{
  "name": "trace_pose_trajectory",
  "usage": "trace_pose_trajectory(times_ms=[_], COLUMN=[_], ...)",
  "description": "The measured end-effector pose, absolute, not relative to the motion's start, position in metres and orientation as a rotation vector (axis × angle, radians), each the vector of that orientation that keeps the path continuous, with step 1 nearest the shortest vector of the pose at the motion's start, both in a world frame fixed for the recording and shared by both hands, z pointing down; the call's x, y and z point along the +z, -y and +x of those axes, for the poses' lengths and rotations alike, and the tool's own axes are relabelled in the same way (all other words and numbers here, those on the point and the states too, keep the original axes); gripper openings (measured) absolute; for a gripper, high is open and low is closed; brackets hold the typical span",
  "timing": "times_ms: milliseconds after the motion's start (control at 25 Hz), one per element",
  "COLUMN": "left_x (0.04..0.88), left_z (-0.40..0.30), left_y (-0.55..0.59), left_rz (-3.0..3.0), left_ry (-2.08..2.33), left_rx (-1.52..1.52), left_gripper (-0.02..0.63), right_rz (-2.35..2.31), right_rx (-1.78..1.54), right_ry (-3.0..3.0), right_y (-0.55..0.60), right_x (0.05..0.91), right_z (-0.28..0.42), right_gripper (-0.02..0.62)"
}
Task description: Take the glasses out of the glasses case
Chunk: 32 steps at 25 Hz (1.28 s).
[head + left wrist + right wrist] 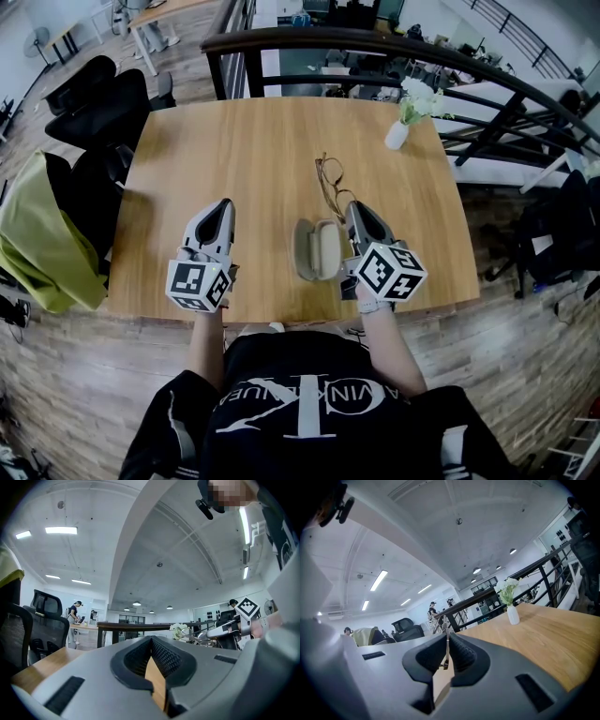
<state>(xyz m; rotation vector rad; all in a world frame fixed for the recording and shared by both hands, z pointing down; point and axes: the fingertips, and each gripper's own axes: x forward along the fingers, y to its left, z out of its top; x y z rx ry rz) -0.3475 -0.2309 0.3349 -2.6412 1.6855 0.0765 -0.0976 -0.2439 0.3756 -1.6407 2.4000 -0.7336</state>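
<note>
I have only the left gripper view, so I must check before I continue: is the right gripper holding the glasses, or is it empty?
Observer: The right gripper is shut on one thin temple of the glasses.
Operator: Thank you. I cannot see the glasses case at all. Where is it, and is it open?
Observer: The glasses case lies open on the table, close beside the right gripper, with nothing inside; the glasses are beyond it.
Operator: Is my left gripper close to the case?
Observer: No. The left gripper is well apart from it, on its left, with bare wood between them.
</note>
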Motion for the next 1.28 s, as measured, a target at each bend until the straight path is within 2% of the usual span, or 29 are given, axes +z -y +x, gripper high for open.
trace_pose_trajectory(times_ms=[1280], left_x=[0.347], left_z=[-0.359], left_y=[0.231], left_rz=[-2.625], left_ry=[-1.746], left_rx=[0.072], left_gripper=[0.015], right_rz=[-1.659], right_rx=[-0.741], right_ry=[-2.382], right_y=[0.244], right_x=[0.383], right_z=[-0.091], right_gripper=[0.035])
